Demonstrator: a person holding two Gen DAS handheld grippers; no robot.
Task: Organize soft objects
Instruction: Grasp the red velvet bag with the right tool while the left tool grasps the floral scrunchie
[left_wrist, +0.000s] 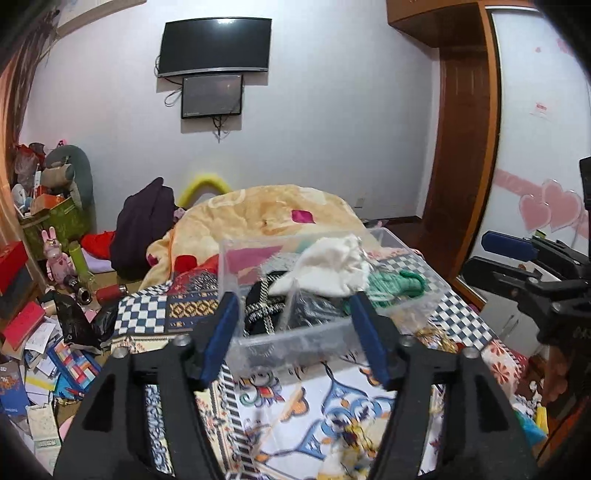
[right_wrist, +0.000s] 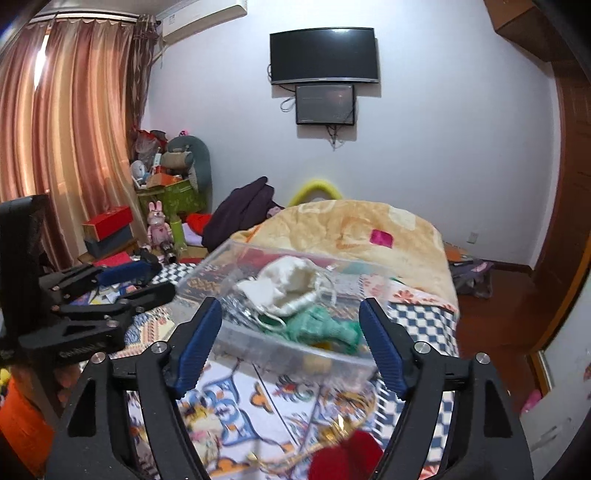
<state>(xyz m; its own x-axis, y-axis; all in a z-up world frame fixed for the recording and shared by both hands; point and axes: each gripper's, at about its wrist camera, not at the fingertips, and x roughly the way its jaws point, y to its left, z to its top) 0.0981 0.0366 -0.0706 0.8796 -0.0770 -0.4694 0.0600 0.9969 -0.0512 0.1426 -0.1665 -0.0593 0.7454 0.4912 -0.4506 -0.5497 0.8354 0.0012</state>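
While both grippers are hovering over the patterned bedspread (left_wrist: 332, 413), the left gripper (left_wrist: 293, 332) and the right gripper (right_wrist: 290, 341) are standing with jaws apart, gripping nothing. Just ahead of them, a clear plastic bin (left_wrist: 295, 339) is sitting on the bed, holding a white cloth pouch (left_wrist: 332, 267), a green knitted piece (right_wrist: 321, 326) and a dark braided item (left_wrist: 264, 306). Beyond it, a yellow blanket (right_wrist: 351, 229) is lying heaped.
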